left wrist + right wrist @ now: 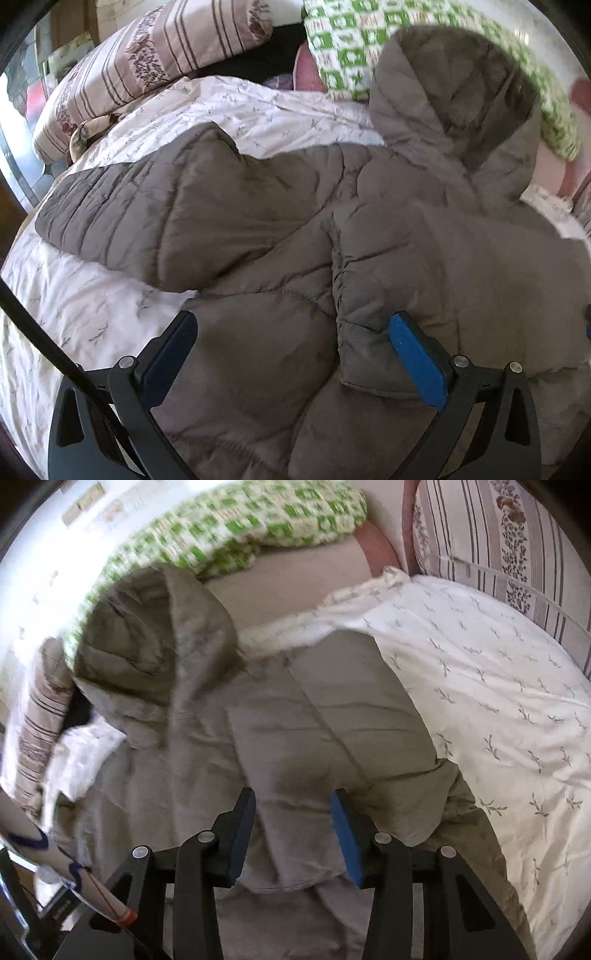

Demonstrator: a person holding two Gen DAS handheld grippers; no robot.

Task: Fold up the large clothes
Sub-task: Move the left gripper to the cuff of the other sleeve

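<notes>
While one jacket (280, 236) sprawls, two pillows (155, 62), one quilt (498, 686).

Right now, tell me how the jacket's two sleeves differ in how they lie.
The left-view sleeve stretches out sideways off the jacket onto the white quilt; the right-view sleeve is folded in over the jacket's body. The first shows its full length; the second covers part of the body. Both are the same grey-brown quilted fabric.

From my left gripper (293, 332), the puffy jacket (295, 229) fills everything from nine to three o'clock. Pillows (155, 55) wall off twelve. At my right gripper's (293, 808) two o'clock, bare duvet (498, 701) lies open.
</notes>
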